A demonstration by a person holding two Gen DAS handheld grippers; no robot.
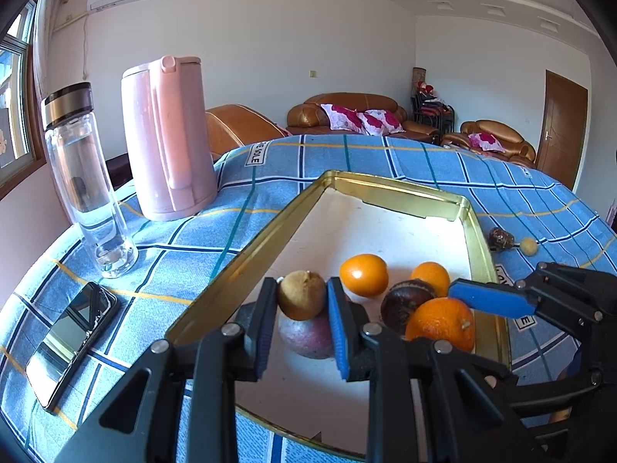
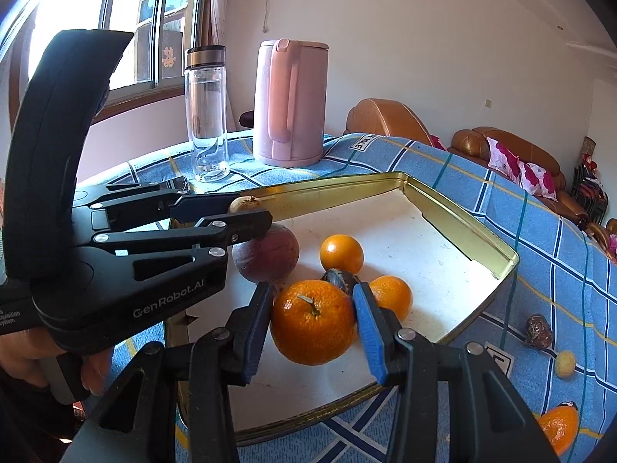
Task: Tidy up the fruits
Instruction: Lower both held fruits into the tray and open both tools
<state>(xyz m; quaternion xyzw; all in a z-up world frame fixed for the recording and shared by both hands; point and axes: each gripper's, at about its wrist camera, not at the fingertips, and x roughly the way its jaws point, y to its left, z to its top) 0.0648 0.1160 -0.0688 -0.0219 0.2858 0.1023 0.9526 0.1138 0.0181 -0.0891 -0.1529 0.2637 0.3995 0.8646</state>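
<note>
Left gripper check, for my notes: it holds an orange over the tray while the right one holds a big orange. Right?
Not quite. The left gripper holds a small brown fruit, not an orange, as the left wrist view shows. The right gripper does hold the big orange over the tray.

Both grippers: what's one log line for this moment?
left gripper: shut on brown fruit | right gripper: shut on orange | both over tray

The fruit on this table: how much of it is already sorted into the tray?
Four fruits lie loose in the tray. The left gripper holds a small brown fruit and the right gripper an orange above it. Three pieces remain on the cloth.
</note>
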